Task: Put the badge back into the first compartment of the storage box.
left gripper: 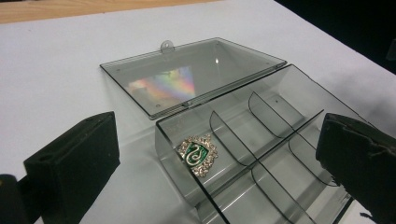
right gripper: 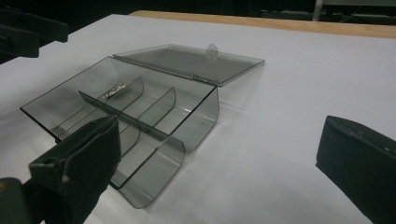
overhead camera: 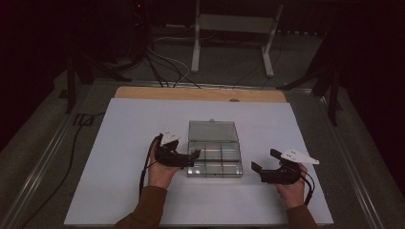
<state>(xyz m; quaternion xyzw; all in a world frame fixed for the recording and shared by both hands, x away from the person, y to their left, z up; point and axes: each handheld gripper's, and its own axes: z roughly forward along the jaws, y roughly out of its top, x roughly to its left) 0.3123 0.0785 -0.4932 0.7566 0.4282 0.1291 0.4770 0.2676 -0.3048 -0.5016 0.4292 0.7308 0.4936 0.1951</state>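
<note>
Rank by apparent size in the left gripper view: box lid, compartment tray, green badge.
1. compartment tray, cut off by the frame edge and nearer the camera, so its lead over the lid is unsure
2. box lid, lying open flat behind the tray
3. green badge, clearly smallest, inside one compartment

The only readable sign is on the badge (left gripper: 197, 155): a silver snake curled like the letter S on a green shield with a spiky silver border. It lies in a compartment of the clear box (left gripper: 299, 109), ahead of and between the left gripper's jaws. No words, brands or numbers can be read anywhere else.
</note>
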